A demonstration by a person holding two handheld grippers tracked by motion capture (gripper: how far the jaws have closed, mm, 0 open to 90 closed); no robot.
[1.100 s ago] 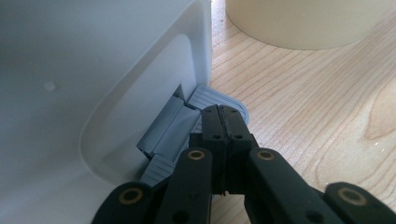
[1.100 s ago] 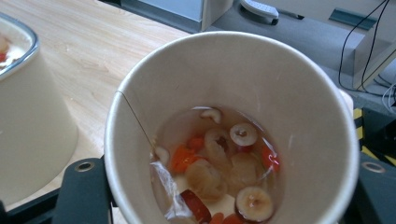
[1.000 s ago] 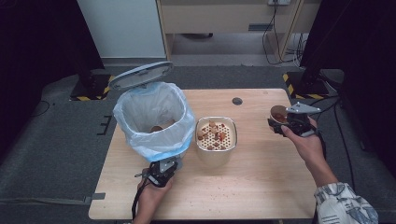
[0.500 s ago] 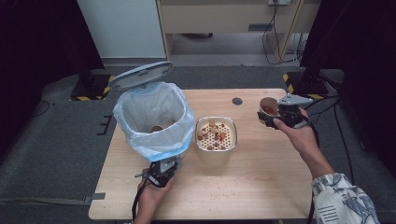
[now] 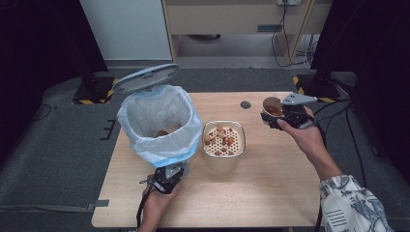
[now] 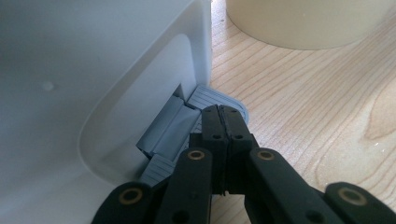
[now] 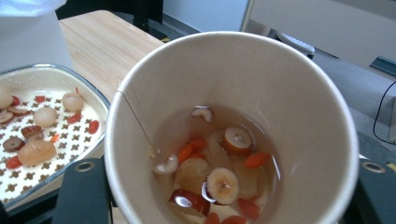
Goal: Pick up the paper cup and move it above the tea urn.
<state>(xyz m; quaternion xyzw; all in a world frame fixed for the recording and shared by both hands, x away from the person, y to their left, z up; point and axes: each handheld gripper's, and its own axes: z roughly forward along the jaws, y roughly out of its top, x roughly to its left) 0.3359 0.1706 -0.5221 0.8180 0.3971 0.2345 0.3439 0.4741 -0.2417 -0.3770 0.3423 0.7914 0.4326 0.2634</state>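
Wooden table (image 5: 270, 193) in dim room, grey floor around. Right gripper (image 5: 274, 117) clamped on round tan paper cup (image 5: 271, 107), held up over table's far right part, near cream strainer bowl (image 5: 223, 140). Cup thin, soft, easy to squash; soupy fruit bits (image 7: 219, 163) inside can spill. Best hold: mid wall, upright, gentle squeeze. Left gripper (image 6: 223, 122) fingers together, pushing grey pedal (image 6: 219, 98) of white bin with blue bag (image 5: 159, 123); lid up.

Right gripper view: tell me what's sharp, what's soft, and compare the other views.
Right gripper view: paper cup with its fruit sharp, glints on the liquid, strainer bowl slightly soft. Left gripper view: bin wall pale and washed out, pedal crisp. High view: table evenly lit, surroundings dark.
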